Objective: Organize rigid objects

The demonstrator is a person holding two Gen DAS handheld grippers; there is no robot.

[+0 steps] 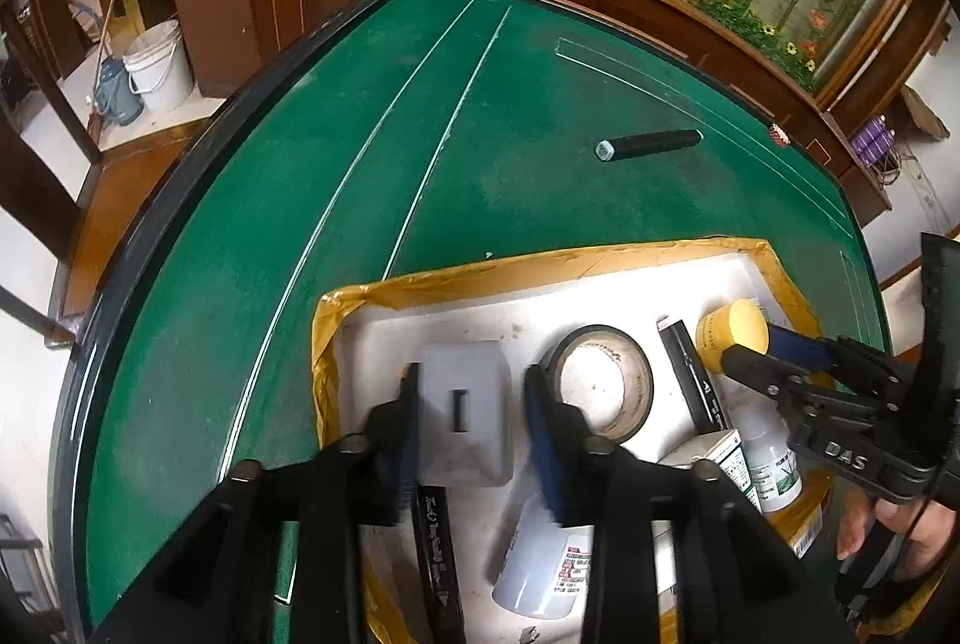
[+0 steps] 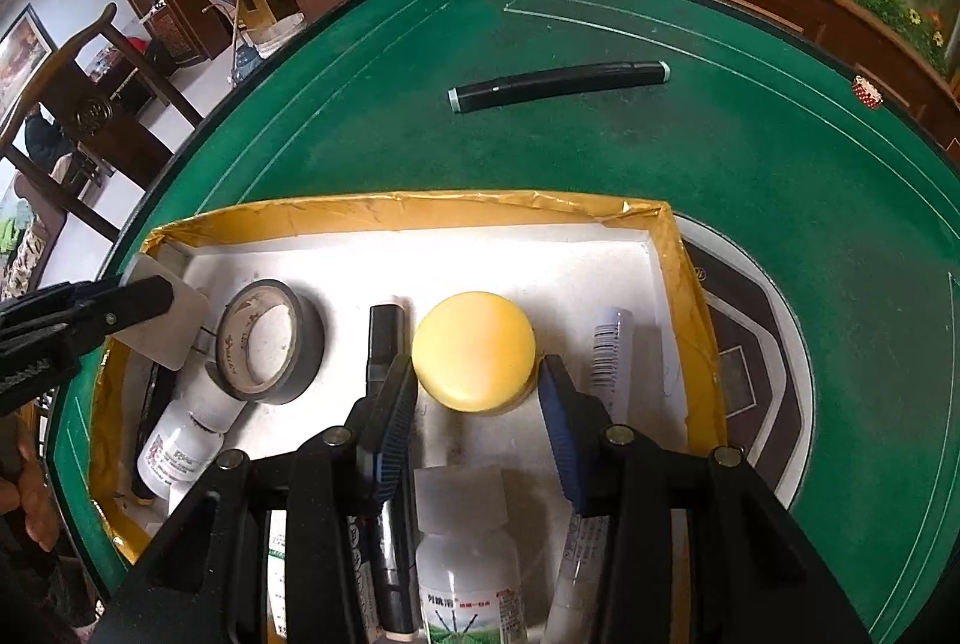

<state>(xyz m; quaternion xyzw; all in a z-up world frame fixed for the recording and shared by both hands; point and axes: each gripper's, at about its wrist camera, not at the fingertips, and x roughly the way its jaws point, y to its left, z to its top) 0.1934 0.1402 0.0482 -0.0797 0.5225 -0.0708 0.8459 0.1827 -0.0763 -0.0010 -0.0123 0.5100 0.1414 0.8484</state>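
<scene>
Left fingers: the left gripper (image 1: 471, 440) hangs over the box with its blue pads standing apart on either side of a white square block (image 1: 462, 413); a sliver of gap shows at the right pad, so it reads as released, not clamped.
Right fingers: the right gripper (image 2: 477, 419) is spread too, its pads flanking a yellow round tin (image 2: 474, 350) without pressing on it, by the look of the gaps on both sides.
Inside the box: the yellow-taped box (image 2: 384, 209) already carries most of the load. Seen from the right wrist, a roll of black tape (image 2: 270, 341) sits at nine o'clock of the tin, a black marker (image 2: 384, 338) lies between tape and tin, a white tube (image 2: 612, 359) at three o'clock, and white bottles (image 2: 468, 566) at six and eight o'clock.
Left out: one black pen (image 2: 558, 85) lies alone on the green surface (image 2: 780, 224), at twelve o'clock of the box and well apart from it.
Progress call: nearly there, it seems. Two items look freshly set down, and that lone pen appears to be the last piece to collect.
Watch for: the box is crowded, so room for the pen looks tight.
</scene>
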